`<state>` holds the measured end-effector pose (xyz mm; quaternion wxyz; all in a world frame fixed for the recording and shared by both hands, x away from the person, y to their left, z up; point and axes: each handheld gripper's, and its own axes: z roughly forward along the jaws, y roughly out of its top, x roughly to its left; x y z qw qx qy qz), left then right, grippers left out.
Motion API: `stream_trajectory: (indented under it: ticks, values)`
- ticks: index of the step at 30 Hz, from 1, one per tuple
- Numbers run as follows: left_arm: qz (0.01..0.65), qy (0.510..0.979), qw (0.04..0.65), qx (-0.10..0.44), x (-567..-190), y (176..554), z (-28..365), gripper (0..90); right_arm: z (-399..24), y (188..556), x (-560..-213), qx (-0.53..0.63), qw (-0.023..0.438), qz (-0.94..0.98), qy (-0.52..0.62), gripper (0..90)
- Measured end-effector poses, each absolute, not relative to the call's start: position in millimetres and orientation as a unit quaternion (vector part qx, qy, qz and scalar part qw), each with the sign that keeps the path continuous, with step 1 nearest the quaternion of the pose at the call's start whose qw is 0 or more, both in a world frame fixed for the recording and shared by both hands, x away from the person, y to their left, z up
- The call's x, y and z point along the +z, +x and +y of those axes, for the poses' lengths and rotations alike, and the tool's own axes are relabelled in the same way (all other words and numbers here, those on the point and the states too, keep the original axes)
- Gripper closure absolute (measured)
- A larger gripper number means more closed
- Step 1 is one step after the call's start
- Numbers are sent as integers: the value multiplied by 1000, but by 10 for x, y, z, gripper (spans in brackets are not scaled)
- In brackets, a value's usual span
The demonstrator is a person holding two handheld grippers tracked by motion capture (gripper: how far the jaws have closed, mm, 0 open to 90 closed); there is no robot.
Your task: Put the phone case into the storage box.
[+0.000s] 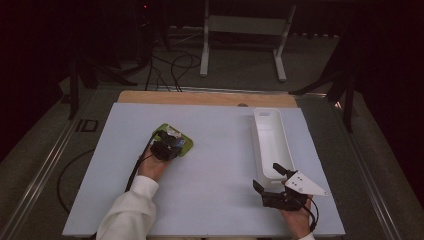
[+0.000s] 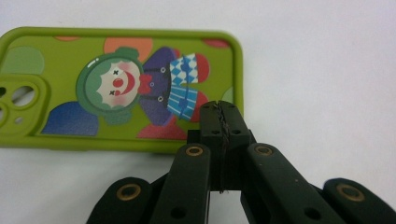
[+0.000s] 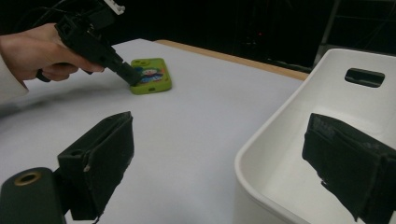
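Evidently early in the work: the lime-green rubbery phone case with a clown print (image 2: 116, 88) lies flat, printed side up, on the pale grey-blue table mat (image 1: 215, 175), left of centre and well apart from the long white plastic bin (image 1: 272, 142) on the right side. Left gripper (image 2: 220, 114) has its black jaws pressed fully together, serrated pads meeting with nothing between them; the tips sit at the case's lower right corner, over or touching its edge, which of the two I cannot tell. In the right gripper view the same gripper, held in a hand with a white sleeve, noses down onto the case's near corner. No grasp yet, judged from this; the case is not lifted. Right gripper (image 1: 274, 176) waits with jaws spread wide, empty, one jaw over the mat and the other by the bin's near end, which reads as bracing or simply standing by. The bin looks empty as far as its interior shows. Remaining, by my reading: get hold of the case, carry it across, set it in the bin.
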<state>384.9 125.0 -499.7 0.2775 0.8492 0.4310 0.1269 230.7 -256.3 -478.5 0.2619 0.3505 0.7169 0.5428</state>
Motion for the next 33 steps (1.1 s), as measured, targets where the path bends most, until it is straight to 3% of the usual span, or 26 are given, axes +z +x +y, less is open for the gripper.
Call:
stream_trajectory:
  ticks: [21,33]
  values:
    - [435,853,253,137,-5030,3817,1374,900,-2560,2308,-4786,541,263,717,352,90]
    - [440,838,292,138,-4963,3938,1320,900,-2567,2313,-4787,541,263,716,354,90]
